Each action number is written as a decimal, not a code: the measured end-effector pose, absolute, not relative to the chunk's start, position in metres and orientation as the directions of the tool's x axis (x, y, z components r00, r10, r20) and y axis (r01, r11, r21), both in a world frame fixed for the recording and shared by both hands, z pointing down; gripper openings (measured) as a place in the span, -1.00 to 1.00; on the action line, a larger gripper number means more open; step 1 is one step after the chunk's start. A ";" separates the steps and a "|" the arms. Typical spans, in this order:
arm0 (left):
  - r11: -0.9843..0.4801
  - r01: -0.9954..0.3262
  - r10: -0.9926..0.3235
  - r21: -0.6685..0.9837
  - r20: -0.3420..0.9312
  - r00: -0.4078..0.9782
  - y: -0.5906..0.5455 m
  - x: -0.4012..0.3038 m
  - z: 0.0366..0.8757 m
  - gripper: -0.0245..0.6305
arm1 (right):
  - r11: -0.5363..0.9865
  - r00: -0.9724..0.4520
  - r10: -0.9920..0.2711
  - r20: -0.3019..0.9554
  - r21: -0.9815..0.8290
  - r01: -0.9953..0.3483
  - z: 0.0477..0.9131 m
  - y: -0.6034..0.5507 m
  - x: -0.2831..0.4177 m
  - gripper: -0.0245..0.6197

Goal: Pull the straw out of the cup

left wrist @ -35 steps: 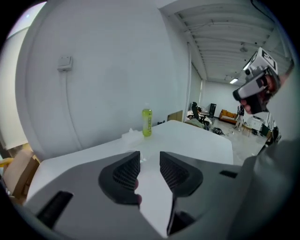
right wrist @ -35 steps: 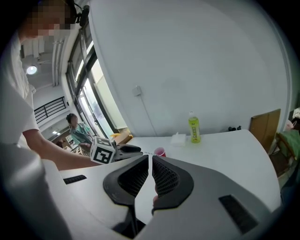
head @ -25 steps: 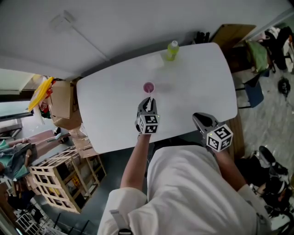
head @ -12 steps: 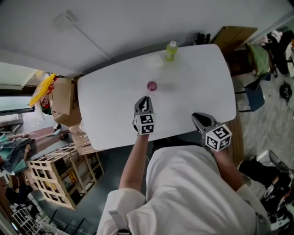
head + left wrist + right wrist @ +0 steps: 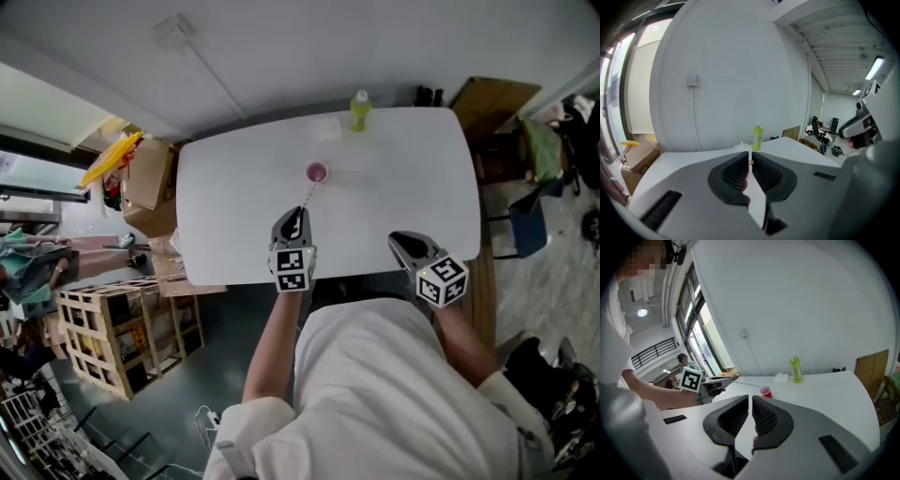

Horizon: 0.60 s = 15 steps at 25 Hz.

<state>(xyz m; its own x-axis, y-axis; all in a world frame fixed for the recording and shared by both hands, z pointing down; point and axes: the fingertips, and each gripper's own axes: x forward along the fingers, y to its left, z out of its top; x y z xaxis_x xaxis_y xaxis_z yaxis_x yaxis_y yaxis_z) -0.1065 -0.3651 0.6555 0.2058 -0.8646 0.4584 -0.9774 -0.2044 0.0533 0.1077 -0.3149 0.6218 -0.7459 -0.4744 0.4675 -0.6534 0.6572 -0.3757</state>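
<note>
Table (image 5: 412, 187): one cup (image 5: 317, 172), one bottle (image 5: 360, 110); left gripper (image 5: 299, 217) jaws just clamped one straw (image 5: 308, 194), right gripper's (image 5: 397, 241) together.

Setting was an open lab or workshop-type workspace, not a home. The bare white wall carried a surface-mounted junction box (image 5: 692, 80) with conduit, and the ribbed ceiling held a strip light (image 5: 875, 68). Tall windows (image 5: 696, 341) ran along one side. Slatted wooden crates (image 5: 103, 333) and cardboard boxes (image 5: 150, 183) stood on the grey floor beside a white table (image 5: 403, 187). Office chairs (image 5: 816, 125) sat at the far end. Another person (image 5: 683, 360) stood near the windows.
</note>
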 end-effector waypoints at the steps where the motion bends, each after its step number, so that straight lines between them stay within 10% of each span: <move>1: -0.198 -0.978 -0.870 0.065 0.447 0.206 -0.357 -0.105 0.647 -0.85 | 0.666 -0.753 -0.469 0.463 -0.375 -0.645 0.620 -0.313 0.107 -0.77; 15: -0.201 -0.964 -0.906 0.172 0.342 0.250 -0.254 -0.114 0.579 -0.85 | 0.713 -0.790 -0.440 0.426 -0.369 -0.596 0.611 -0.255 0.081 -0.77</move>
